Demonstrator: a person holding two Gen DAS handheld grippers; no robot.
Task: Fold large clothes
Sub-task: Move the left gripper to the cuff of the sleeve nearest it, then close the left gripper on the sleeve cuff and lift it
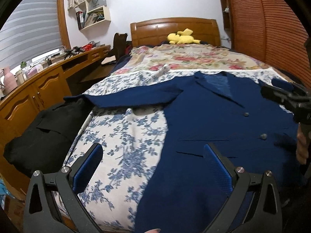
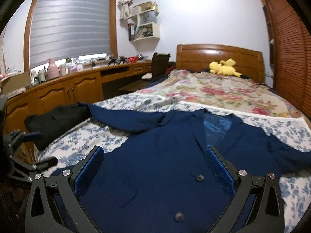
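Navy jacket (image 1: 223, 120) is lying face-up and spread flat on the bed (image 1: 120, 136), collar toward the headboard, one sleeve (image 1: 132, 97) stretching out sideways toward the black garment (image 1: 44, 132) at the bed's edge. Left gripper (image 1: 153, 167) is hovering with fingers wide apart, nothing between them; the jacket's side hem edge is running under the gap, left finger over the floral sheet, right finger over blue fabric. Right gripper (image 2: 155, 167) is also hovering spread open and empty, above the jacket's front, buttons (image 2: 200, 177) sitting between its fingers. Neither is touching cloth as far as visible.
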